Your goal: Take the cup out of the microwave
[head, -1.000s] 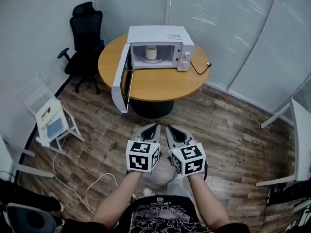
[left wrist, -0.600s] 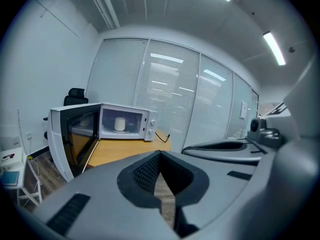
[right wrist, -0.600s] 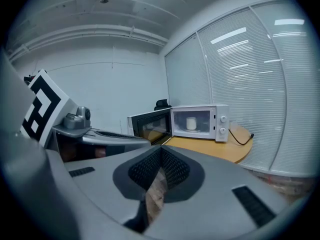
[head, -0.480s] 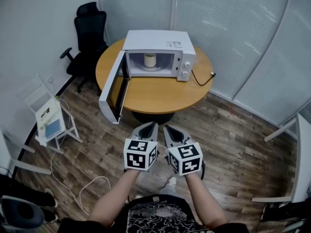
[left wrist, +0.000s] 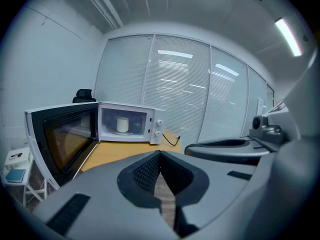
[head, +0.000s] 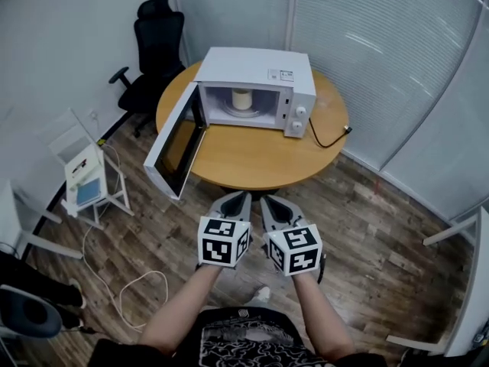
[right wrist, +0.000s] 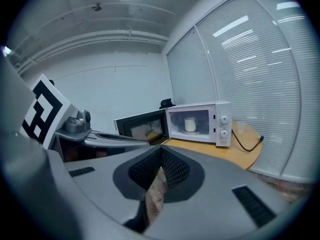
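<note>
A white microwave (head: 256, 69) stands on a round wooden table (head: 260, 157), its door (head: 174, 150) swung wide open to the left. A pale cup (head: 241, 99) stands upright on the turntable inside, also seen in the left gripper view as the cup (left wrist: 122, 124) and in the right gripper view as the cup (right wrist: 190, 124). My left gripper (head: 242, 196) and right gripper (head: 268, 199) are held side by side over the wooden floor, short of the table's near edge. Both point at the microwave, are shut, and hold nothing.
A black office chair (head: 157, 48) stands behind the table at the left. A small white stand (head: 85, 186) and a loose cable (head: 130, 289) are on the floor to the left. The microwave's cord (head: 330, 134) trails right. Blinds line the far wall.
Both grippers and the head have come closer to the table, so the microwave looks larger and nearer. The jaws stay shut and the cup has not moved.
</note>
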Demonstrator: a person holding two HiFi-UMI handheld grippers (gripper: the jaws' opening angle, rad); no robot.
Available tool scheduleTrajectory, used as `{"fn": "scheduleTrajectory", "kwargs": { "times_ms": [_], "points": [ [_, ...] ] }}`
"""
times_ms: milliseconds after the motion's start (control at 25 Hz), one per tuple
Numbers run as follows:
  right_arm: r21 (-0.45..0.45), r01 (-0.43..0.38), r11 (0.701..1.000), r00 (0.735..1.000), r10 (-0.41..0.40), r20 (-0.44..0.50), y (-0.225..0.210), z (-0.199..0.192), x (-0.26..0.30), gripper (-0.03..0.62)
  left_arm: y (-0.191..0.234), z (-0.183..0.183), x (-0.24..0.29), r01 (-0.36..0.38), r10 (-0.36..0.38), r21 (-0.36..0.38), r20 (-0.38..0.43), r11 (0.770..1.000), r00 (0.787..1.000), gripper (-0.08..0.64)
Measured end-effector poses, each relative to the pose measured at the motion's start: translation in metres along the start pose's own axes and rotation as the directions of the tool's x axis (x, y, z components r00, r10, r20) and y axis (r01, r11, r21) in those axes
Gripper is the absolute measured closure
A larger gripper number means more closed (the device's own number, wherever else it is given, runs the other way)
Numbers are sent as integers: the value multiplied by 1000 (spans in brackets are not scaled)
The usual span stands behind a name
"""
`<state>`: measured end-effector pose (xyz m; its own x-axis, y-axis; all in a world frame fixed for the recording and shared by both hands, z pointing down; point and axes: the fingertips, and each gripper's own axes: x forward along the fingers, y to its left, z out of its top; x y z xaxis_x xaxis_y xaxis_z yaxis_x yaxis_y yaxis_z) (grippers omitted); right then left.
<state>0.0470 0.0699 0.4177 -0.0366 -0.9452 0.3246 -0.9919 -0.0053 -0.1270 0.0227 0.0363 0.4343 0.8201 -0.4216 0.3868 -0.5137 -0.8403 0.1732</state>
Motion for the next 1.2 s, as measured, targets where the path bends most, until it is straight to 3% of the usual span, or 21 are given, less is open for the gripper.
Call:
{"fn": "scheduleTrajectory", "kwargs": {
  "times_ms": [520,880,1200],
  "points": [
    [-30,-79,996,997,79,-18,-37,7,25,575,1,6,39,-76,76,-28,0,997,997,552],
    [-14,-53,999,998,52,-39,-59,8,65,577,26,10,84,-45,45,-54,-8,998,999,552],
    [-10,-22,1000,999,21,-49,-90,29,136,577,73,31,143,-22,22,-50,-19,999,1000,552]
  ]
}}
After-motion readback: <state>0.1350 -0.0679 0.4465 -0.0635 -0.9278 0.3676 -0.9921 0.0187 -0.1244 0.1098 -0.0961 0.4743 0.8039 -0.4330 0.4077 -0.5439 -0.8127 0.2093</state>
